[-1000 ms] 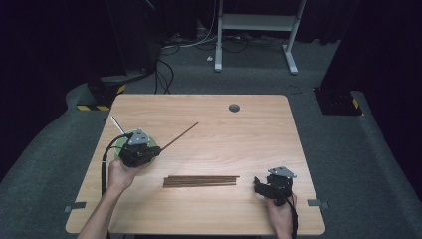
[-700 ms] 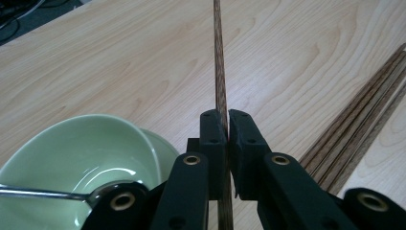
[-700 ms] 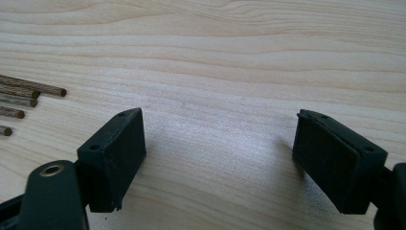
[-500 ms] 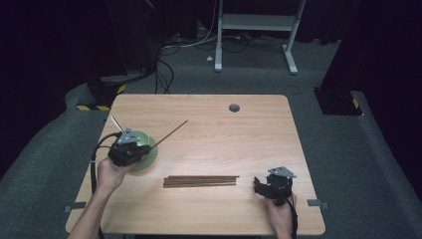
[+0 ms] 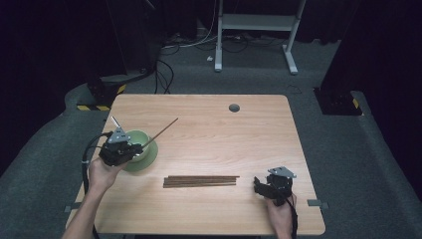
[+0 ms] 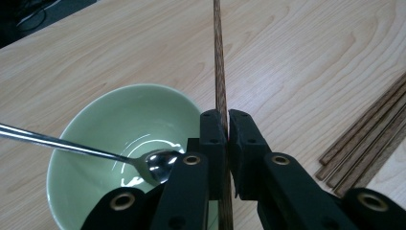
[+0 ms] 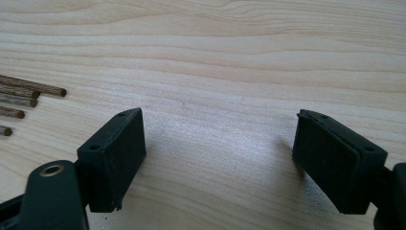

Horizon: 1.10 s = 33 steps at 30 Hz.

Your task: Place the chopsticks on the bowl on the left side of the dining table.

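Left fingers pinch one chopstick over the bowl; right fingers wait apart near the pile.

The left gripper (image 6: pixel 224 143) has its fingers (image 6: pixel 213 139) closed on a chopstick (image 6: pixel 219 62), which runs straight out between them and, in the high view, slants up toward the counter's far edge. Just beside the grip sits the green bowl (image 6: pixel 119 120), a spoon (image 6: pixel 72 146) lying in it with its handle over the rim, near the counter's left edge. To do this well, I judge it best to tip the stick's lower end down into the bowl clear of the spoon, then loosen the grip only once it rests against the rim. The remaining chopsticks (image 5: pixel 200 180) lie bunched toward the near edge, mid-counter. The right gripper (image 7: pixel 218 158) rests by the near right corner, fingers wide apart and holding nothing.
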Motion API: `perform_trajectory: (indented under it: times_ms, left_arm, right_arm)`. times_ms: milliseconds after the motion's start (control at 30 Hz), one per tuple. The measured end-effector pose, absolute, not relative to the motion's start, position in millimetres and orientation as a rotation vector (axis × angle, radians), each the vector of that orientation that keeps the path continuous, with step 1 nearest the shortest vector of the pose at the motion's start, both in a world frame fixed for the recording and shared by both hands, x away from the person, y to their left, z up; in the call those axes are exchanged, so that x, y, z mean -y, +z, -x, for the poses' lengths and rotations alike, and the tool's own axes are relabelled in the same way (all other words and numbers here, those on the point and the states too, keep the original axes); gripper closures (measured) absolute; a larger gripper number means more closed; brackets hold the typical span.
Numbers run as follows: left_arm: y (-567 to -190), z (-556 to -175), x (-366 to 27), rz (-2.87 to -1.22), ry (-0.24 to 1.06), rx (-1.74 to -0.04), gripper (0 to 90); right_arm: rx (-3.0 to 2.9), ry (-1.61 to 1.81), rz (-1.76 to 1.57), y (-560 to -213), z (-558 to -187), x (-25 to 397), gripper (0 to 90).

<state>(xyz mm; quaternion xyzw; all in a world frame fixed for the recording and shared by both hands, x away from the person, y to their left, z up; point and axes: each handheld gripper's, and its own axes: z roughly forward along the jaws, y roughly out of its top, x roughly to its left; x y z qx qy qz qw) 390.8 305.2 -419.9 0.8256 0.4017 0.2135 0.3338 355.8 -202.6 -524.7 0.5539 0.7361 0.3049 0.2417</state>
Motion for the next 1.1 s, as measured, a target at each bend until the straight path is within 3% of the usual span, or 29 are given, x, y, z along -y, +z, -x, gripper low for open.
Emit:
perform_trajectory:
  times_ms: [1100]
  left_arm:
    - [-438.1,-392.5,-348.7,-2.122,0.574,-1.169,84.4]
  right_arm:
    - [-2.012,0.833,-1.514,-524.6,-355.5,202.4,18.4]
